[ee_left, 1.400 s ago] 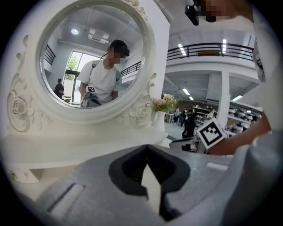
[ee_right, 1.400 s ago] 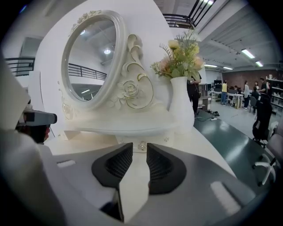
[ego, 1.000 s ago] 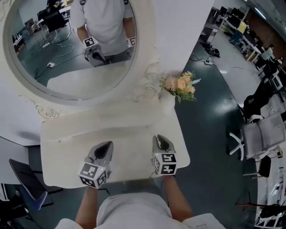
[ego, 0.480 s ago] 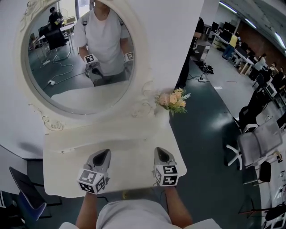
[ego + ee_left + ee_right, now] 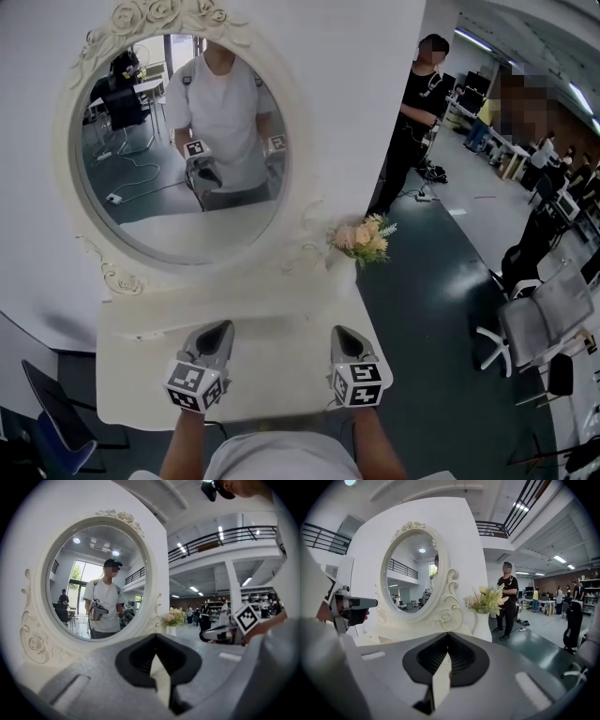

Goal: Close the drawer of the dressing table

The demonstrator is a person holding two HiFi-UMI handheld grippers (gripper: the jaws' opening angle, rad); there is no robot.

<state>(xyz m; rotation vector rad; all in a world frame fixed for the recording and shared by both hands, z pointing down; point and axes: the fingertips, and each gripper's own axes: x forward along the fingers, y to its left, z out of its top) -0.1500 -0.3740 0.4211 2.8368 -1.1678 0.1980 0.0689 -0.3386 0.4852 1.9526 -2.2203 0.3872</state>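
Observation:
The cream dressing table (image 5: 272,314) stands against the white wall, with its oval mirror (image 5: 178,159) above. Its drawer shows in no view: the front edge lies under my hands and body. My left gripper (image 5: 225,326) hovers over the tabletop's front left, jaws together and holding nothing. My right gripper (image 5: 337,330) hovers over the front right, also shut and holding nothing. In the left gripper view the left gripper (image 5: 156,637) points at the mirror (image 5: 101,583). In the right gripper view the right gripper (image 5: 448,634) points at the mirror frame (image 5: 445,611) and the flowers.
A vase of pink and yellow flowers (image 5: 361,239) stands at the tabletop's back right corner. A person in black (image 5: 412,122) stands beyond the table on the dark floor. Office chairs (image 5: 544,319) stand to the right; a dark chair (image 5: 52,412) sits at the lower left.
Both grippers have lifted above the tabletop. The head view has tilted up, so the whole mirror and the person in black now show.

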